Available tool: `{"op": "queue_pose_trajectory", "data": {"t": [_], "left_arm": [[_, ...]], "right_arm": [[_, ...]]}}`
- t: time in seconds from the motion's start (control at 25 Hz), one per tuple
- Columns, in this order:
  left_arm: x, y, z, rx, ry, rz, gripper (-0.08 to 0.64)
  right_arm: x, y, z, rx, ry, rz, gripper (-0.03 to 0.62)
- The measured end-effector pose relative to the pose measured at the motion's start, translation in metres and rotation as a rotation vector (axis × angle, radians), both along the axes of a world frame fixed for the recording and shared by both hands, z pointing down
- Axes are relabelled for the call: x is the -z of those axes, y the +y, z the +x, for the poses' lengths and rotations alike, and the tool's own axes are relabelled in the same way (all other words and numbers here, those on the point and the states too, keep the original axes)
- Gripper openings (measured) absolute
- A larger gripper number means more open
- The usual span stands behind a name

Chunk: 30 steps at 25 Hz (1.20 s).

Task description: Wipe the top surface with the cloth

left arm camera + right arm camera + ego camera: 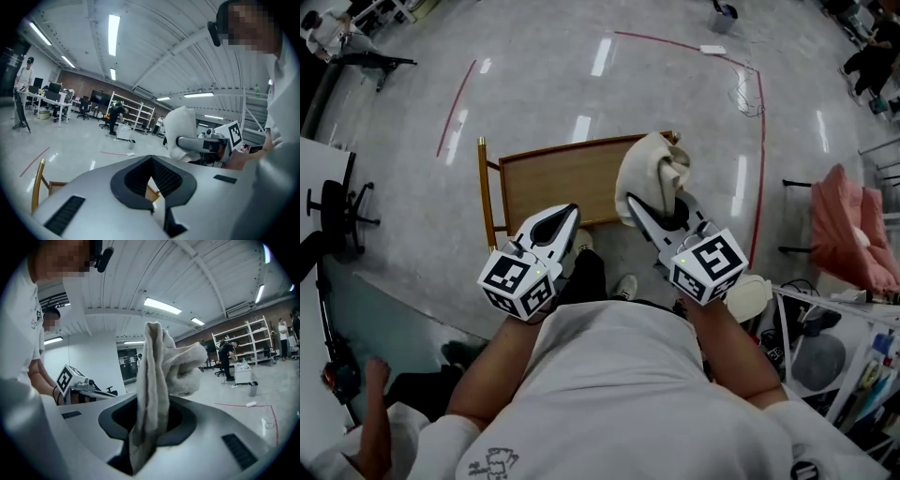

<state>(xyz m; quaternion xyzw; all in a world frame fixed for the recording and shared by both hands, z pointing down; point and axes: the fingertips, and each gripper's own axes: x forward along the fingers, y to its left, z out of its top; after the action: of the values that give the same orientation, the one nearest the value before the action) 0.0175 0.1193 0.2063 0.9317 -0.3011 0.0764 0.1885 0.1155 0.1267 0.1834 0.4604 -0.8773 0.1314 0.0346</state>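
Gripping the cloth [654, 173]: the right gripper [661, 214] has both jaws pressed on a folded length of it, and the rest bunches up past the jaw tips. Right gripper view confirms it: a strip of cloth [159, 376] runs down through the jaw opening of the right gripper [147, 425] and the free end flops to one side.

Position: in the head view the cloth overlaps the right edge of the wooden top surface [553, 183], near its far right corner. Contact with the wood cannot be told.

Left gripper [562, 223]: jaw tips together, nothing between them, over the near edge of the top at its left half. Left gripper view: through the opening of the left gripper [152, 180] only a sliver of wood shows.

Edges: a yellow post [484, 187] stands just beside the left edge of the top. The near edge lies under both grippers.

Room: grey floor [581, 84] shows beyond the far edge, out to a red tape line [759, 141]. A pink chair [848, 234] is well apart on the right, a black office chair [337, 211] well apart on the left.
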Motion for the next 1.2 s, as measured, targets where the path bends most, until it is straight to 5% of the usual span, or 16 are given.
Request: {"op": "queue_pose_trajectory", "data": {"t": [0.36, 0.6, 1.0, 1.2], "left_arm": [[0.049, 0.060, -0.039, 0.054, 0.045, 0.078, 0.006], [0.073, 0.089, -0.075, 0.020, -0.053, 0.249, 0.006], [0.096, 0.127, -0.167, 0.041, 0.054, 0.244, 0.006], [0.099, 0.134, -0.185, 0.008, 0.077, 0.248, 0.006]], "right_arm": [[0.024, 0.068, -0.031, 0.034, -0.009, 0.048, 0.098], [0.046, 0.097, -0.076, -0.018, -0.006, 0.121, 0.095], [0.066, 0.142, -0.180, -0.002, -0.009, 0.157, 0.095], [0.074, 0.149, -0.206, -0.017, -0.009, 0.176, 0.095]]}}
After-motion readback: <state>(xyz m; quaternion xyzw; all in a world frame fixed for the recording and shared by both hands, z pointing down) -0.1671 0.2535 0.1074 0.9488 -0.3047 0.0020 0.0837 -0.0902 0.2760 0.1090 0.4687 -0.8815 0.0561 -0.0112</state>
